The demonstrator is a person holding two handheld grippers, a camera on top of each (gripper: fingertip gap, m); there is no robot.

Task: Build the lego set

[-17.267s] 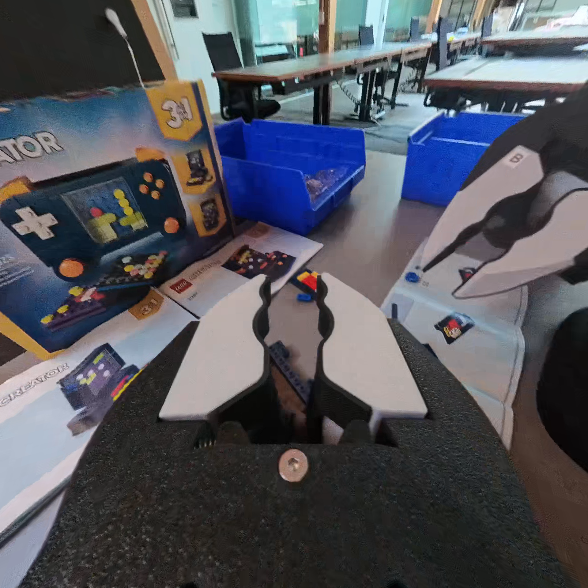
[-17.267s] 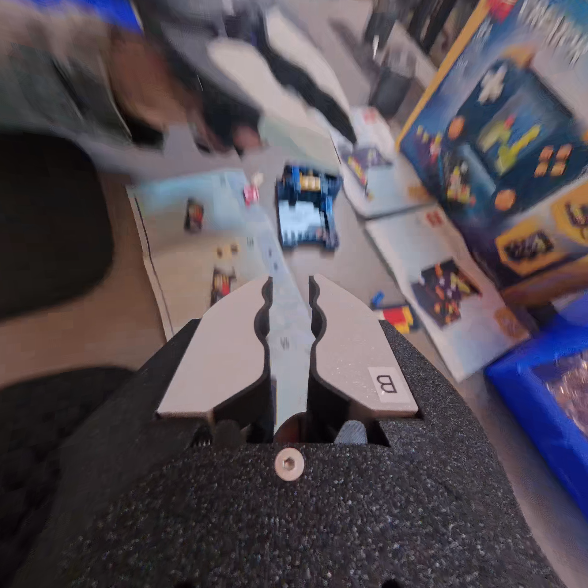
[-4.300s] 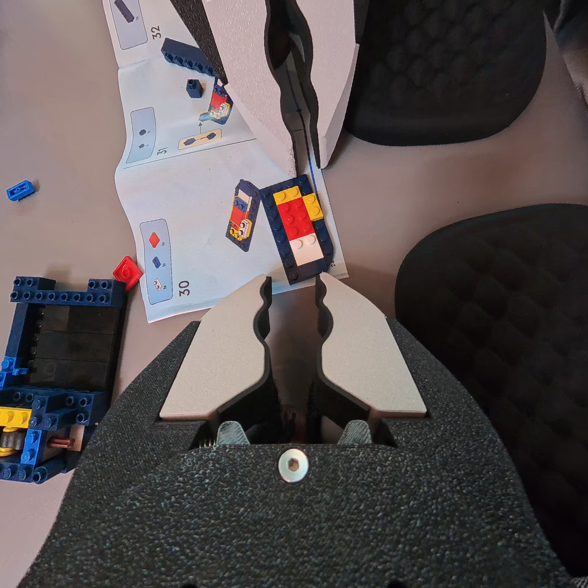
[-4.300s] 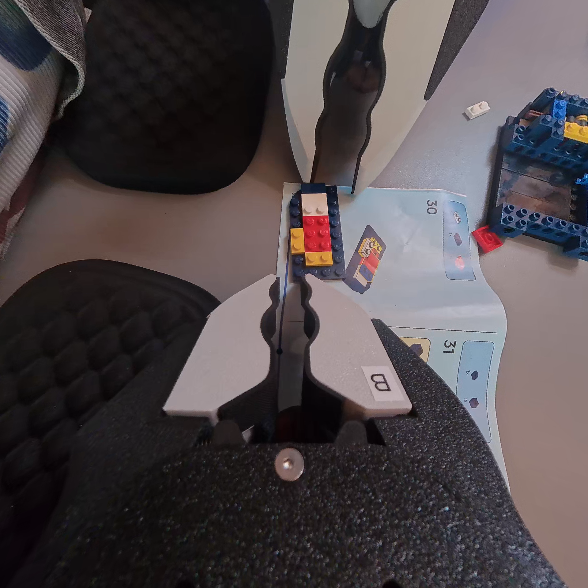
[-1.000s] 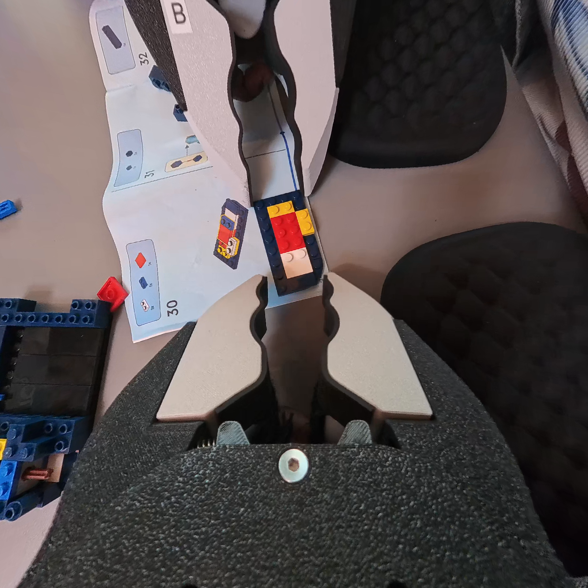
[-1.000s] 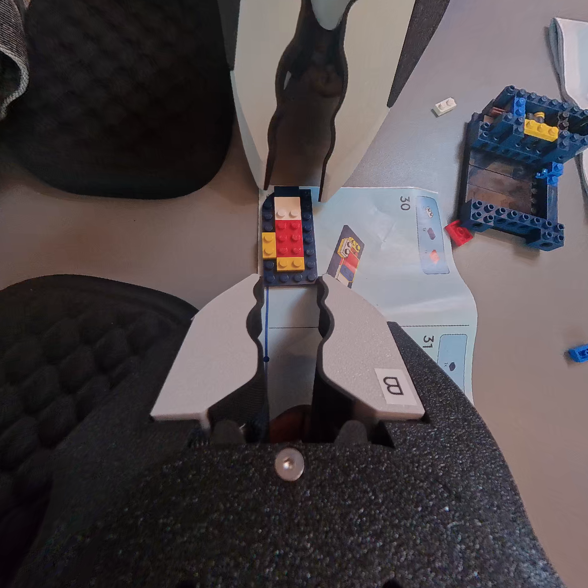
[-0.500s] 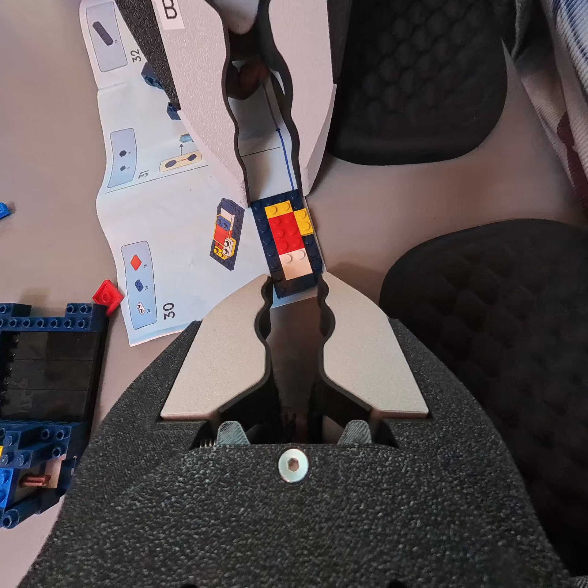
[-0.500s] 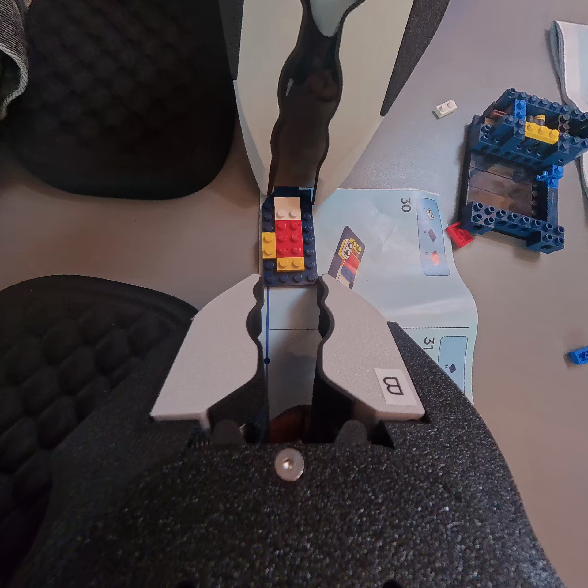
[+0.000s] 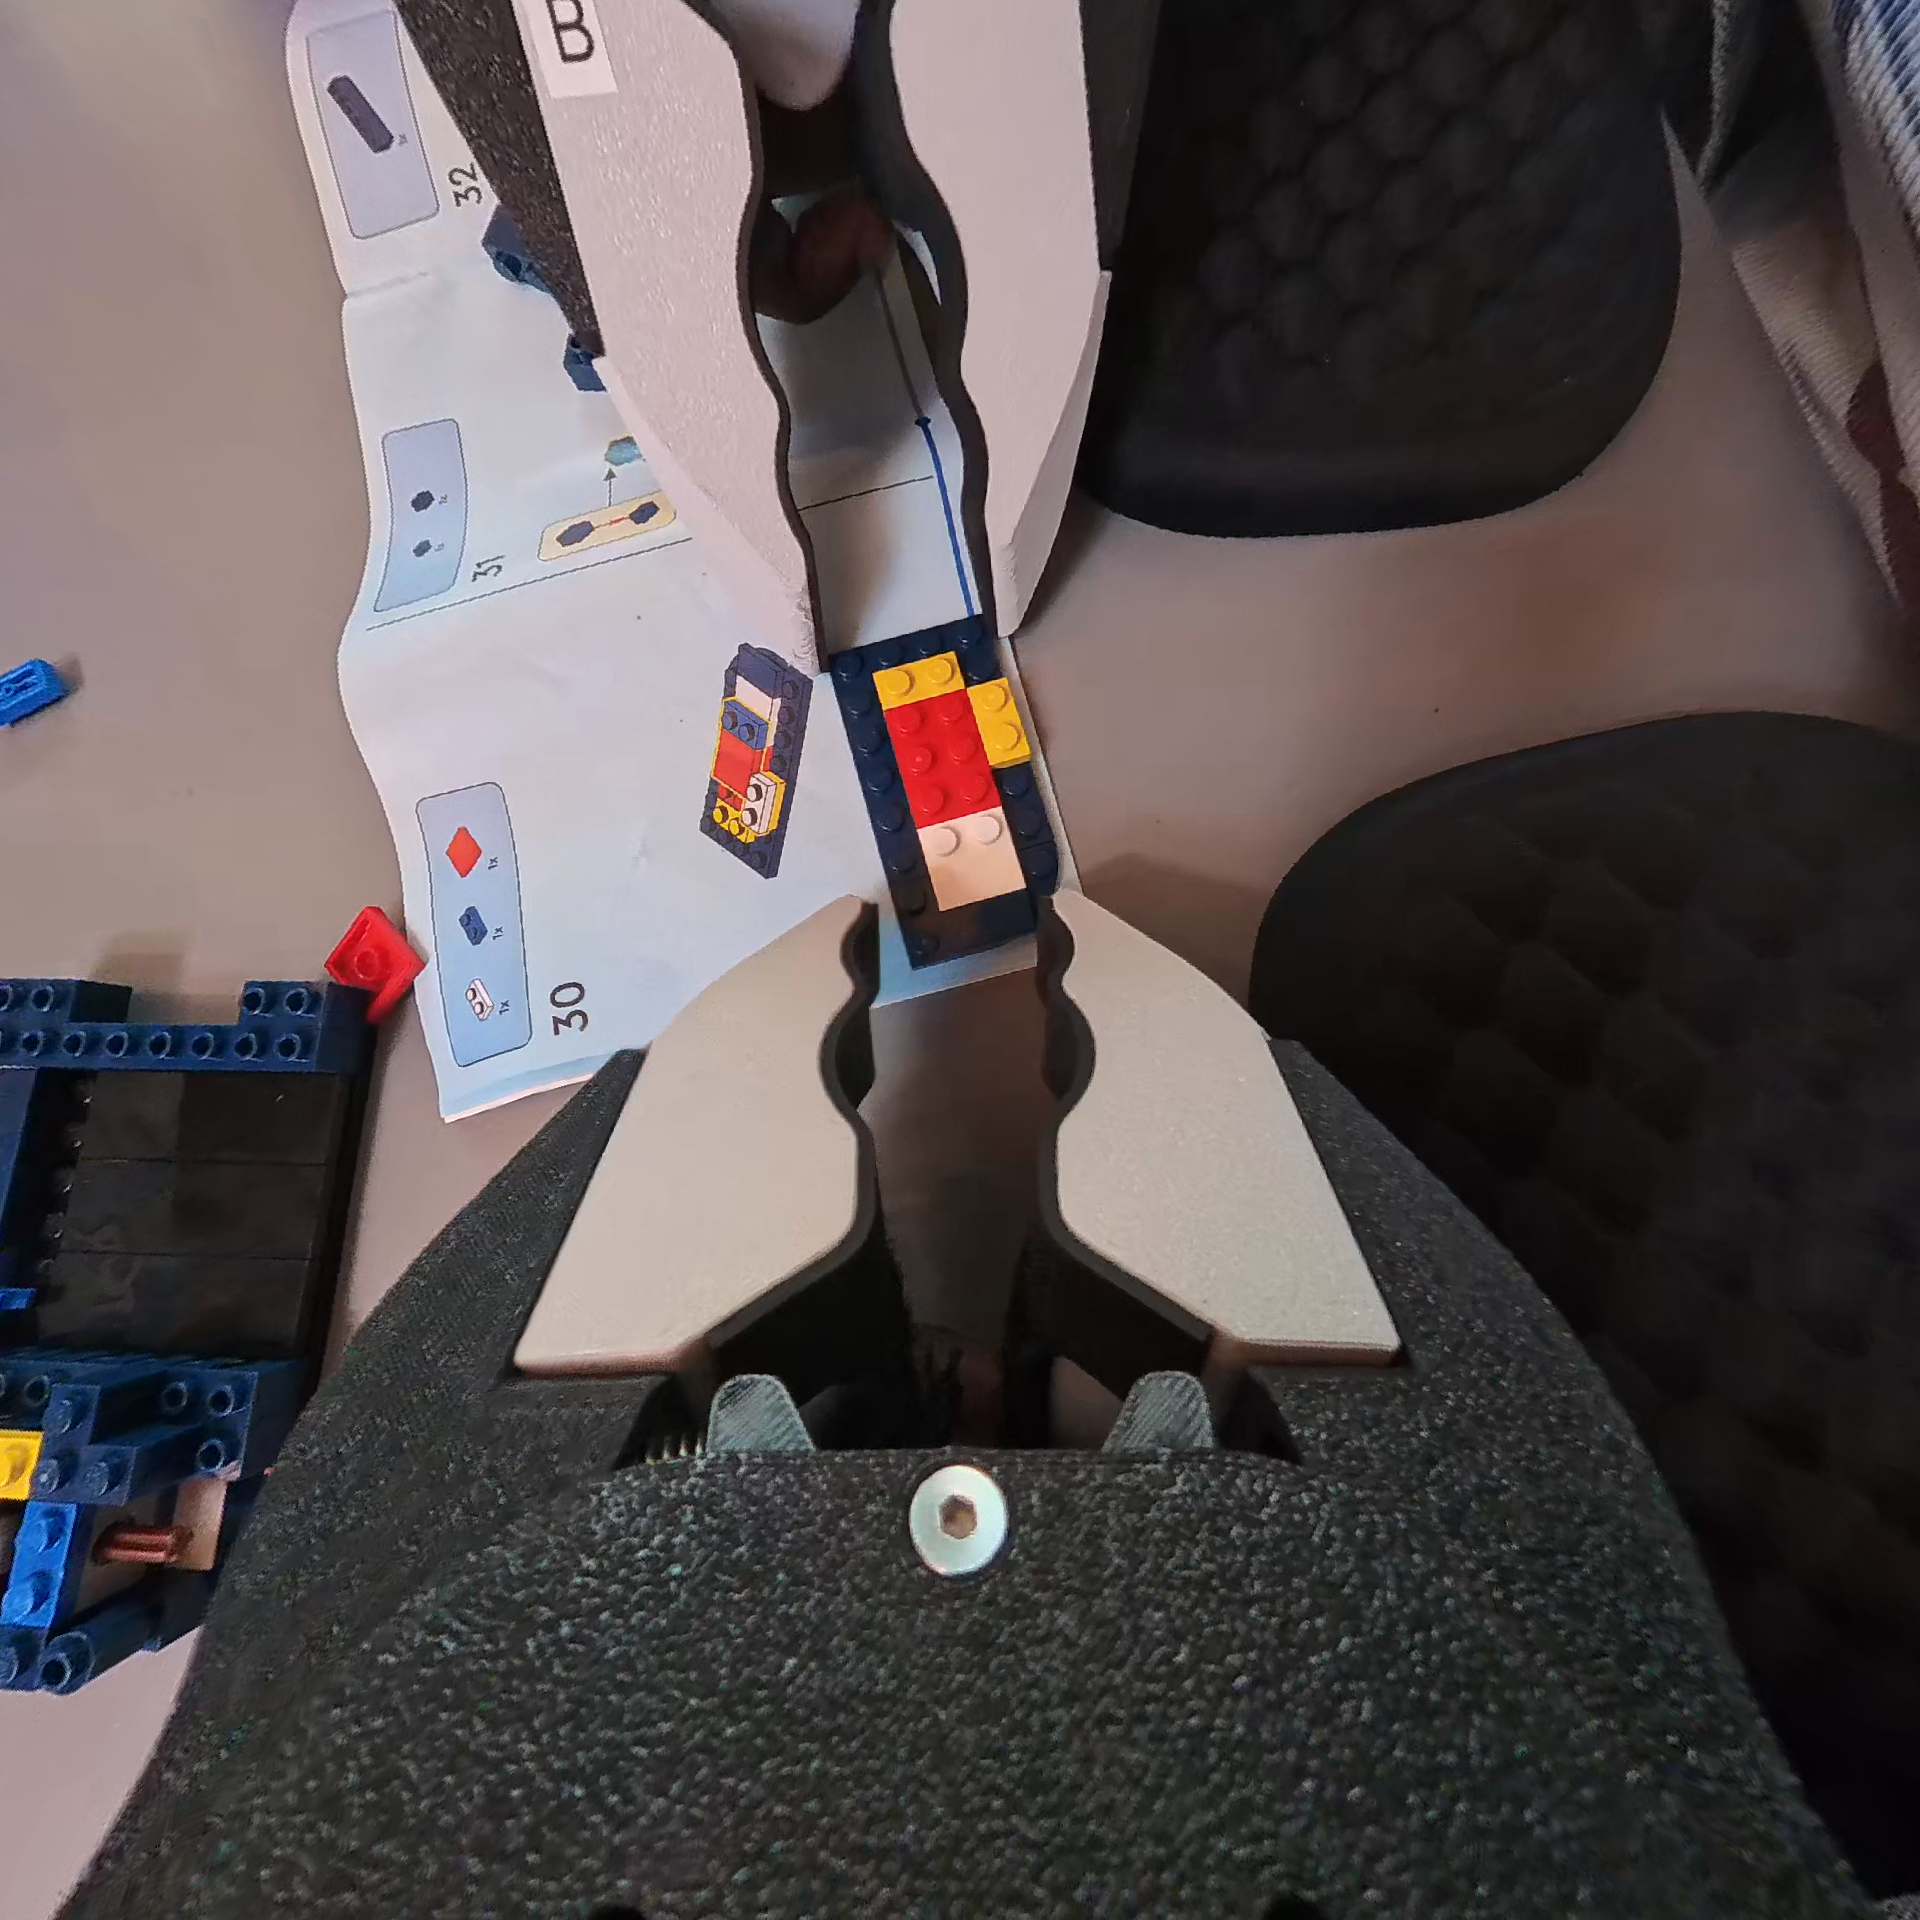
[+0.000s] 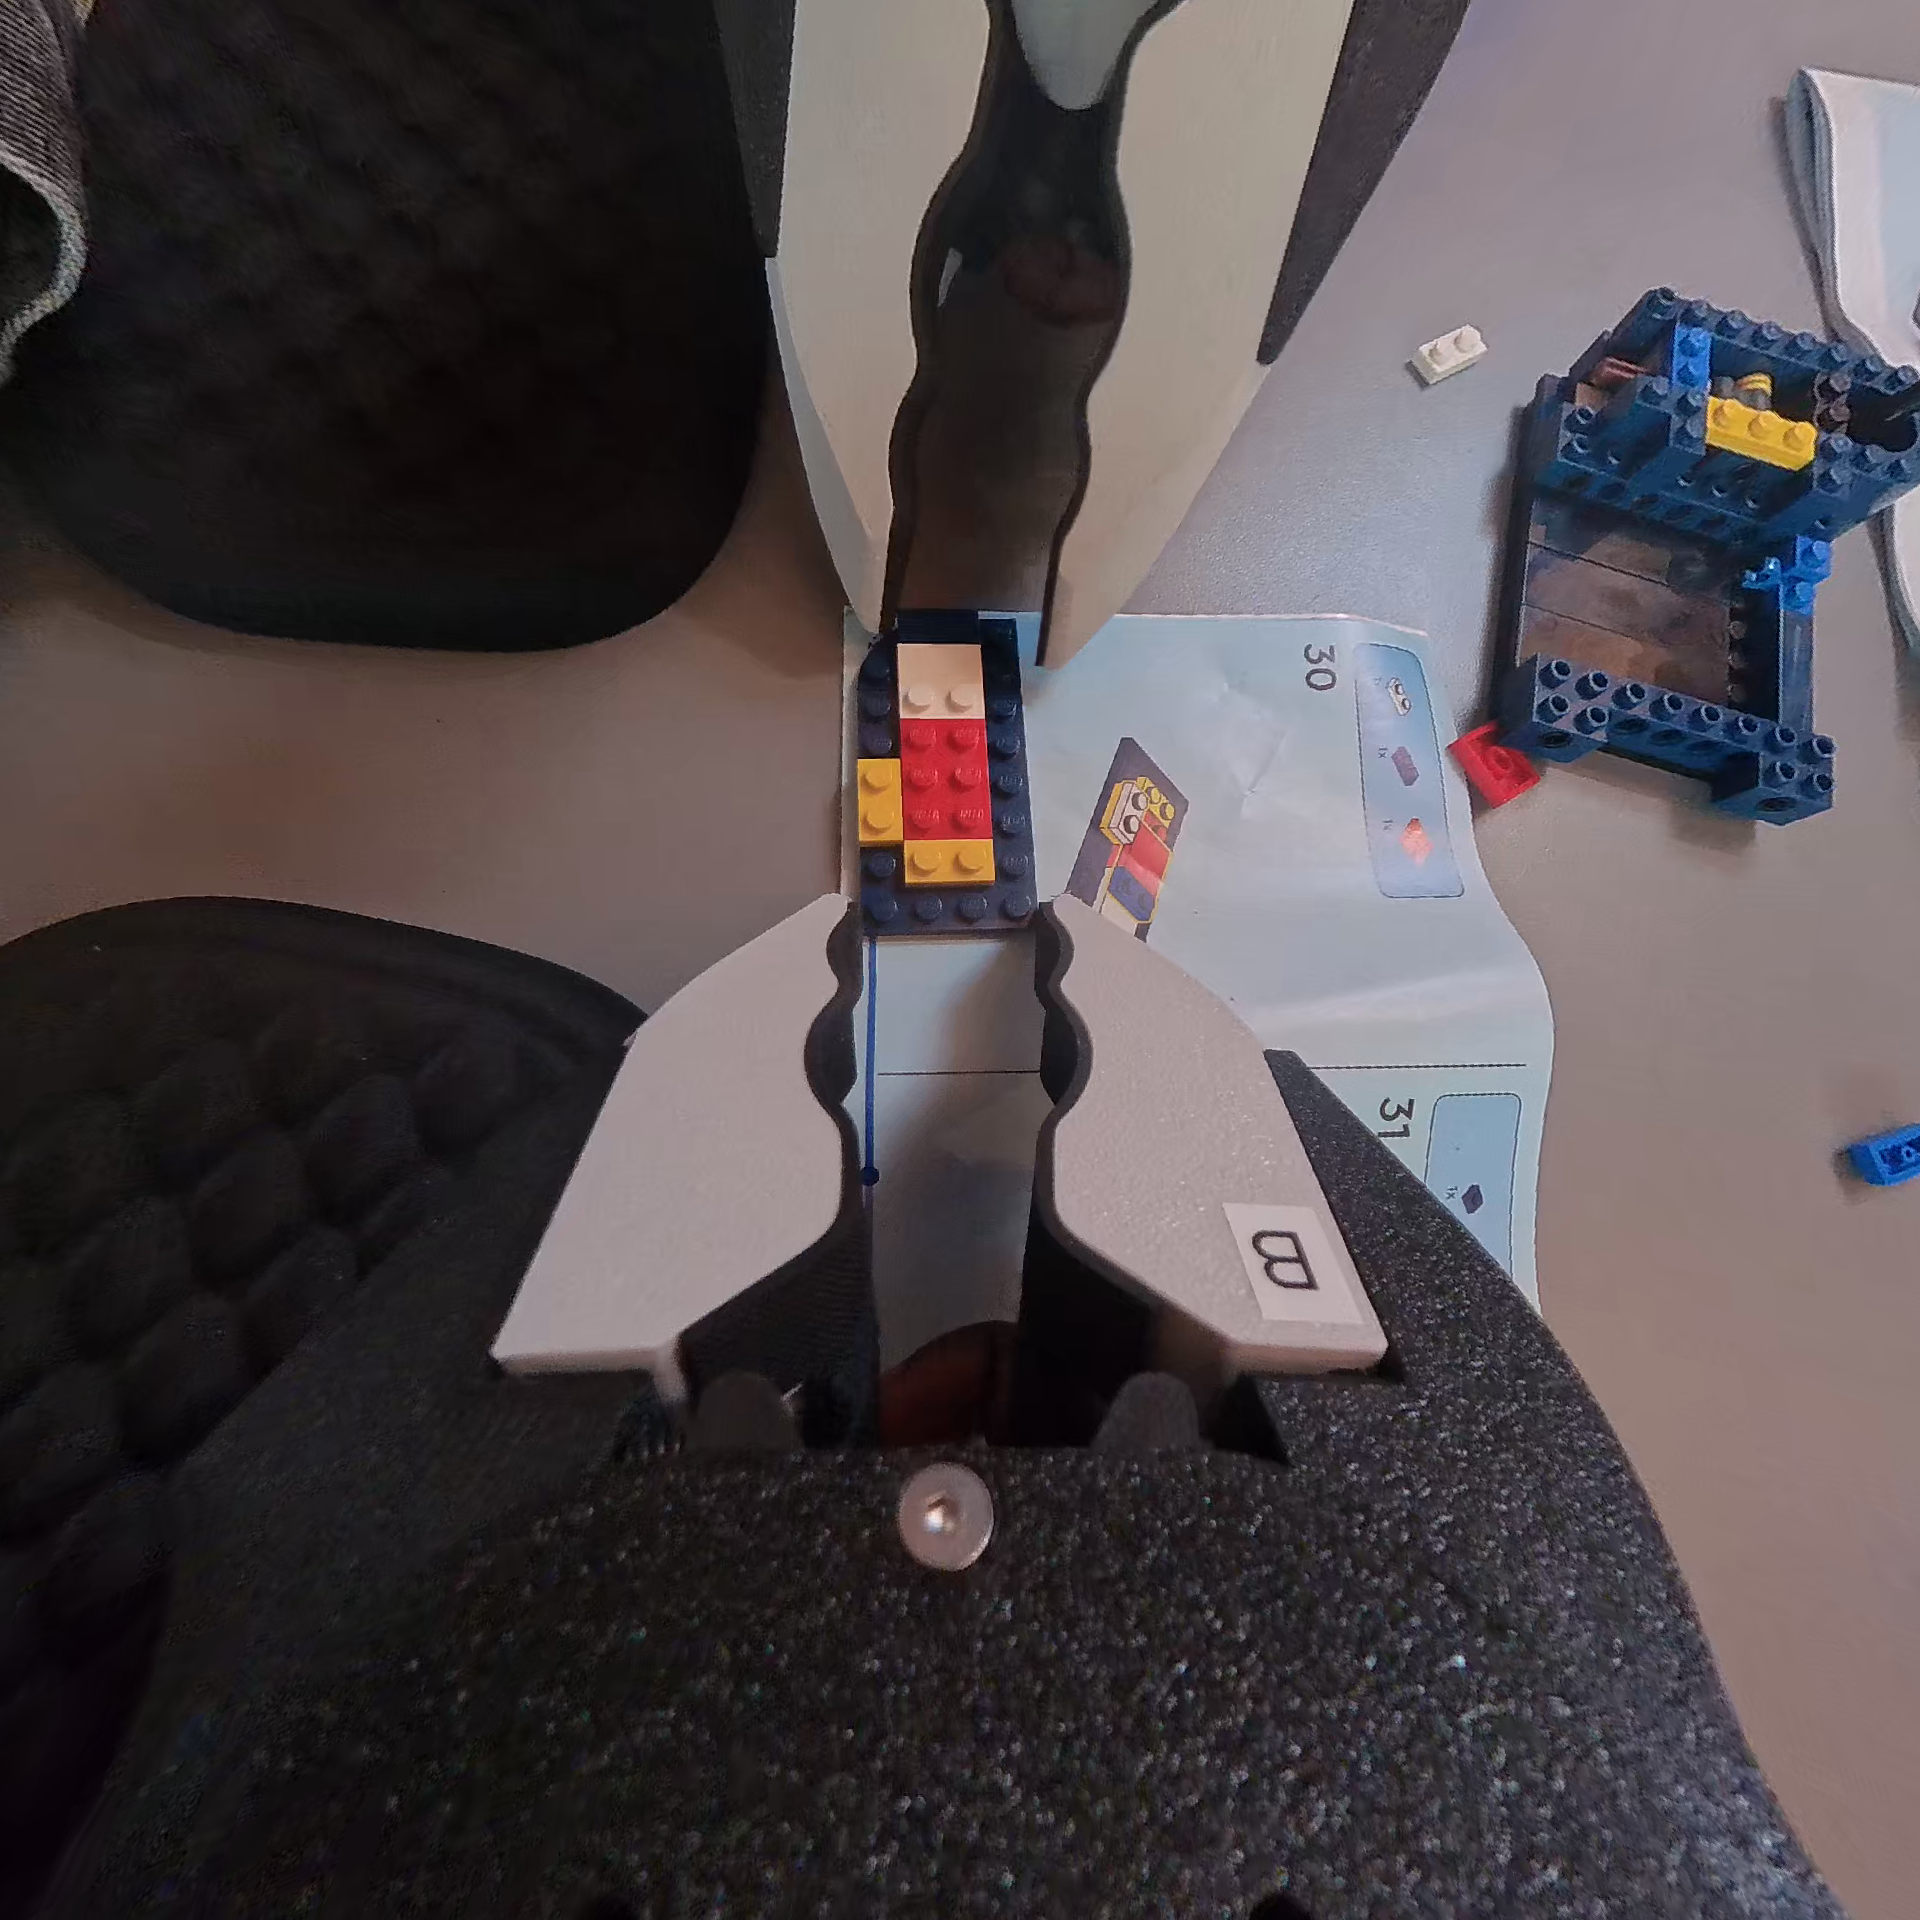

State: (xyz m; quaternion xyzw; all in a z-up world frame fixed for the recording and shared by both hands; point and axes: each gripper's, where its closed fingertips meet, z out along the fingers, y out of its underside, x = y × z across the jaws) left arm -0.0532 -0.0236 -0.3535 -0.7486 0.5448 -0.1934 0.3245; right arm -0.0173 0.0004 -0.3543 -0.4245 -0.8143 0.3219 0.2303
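Both-handed: pinched the dark-blue plate (image 9: 951, 790) at one end with the right gripper (image 10: 945, 914), pads against its edges; held the left gripper (image 9: 956, 914) part open round the other end, gap beside one pad. Left the plate flat on the instruction sheet (image 9: 603, 748).

Right gripper (image 10: 948, 920) centre frame, fingertips flanking near end of dark-blue plate (image 10: 1013, 790) carrying red, yellow, white bricks; pad contact unclear. Left gripper (image 10: 961, 634) enters from top centre, tips at plate's far end. Plate lies on light-blue instruction sheet (image 10: 1299, 935). Blue brick frame (image 10: 1673, 727) right, red piece (image 10: 1496, 764) touching it, white piece (image 10: 1446, 353) upper right. Black cushions (image 10: 395, 343) left.
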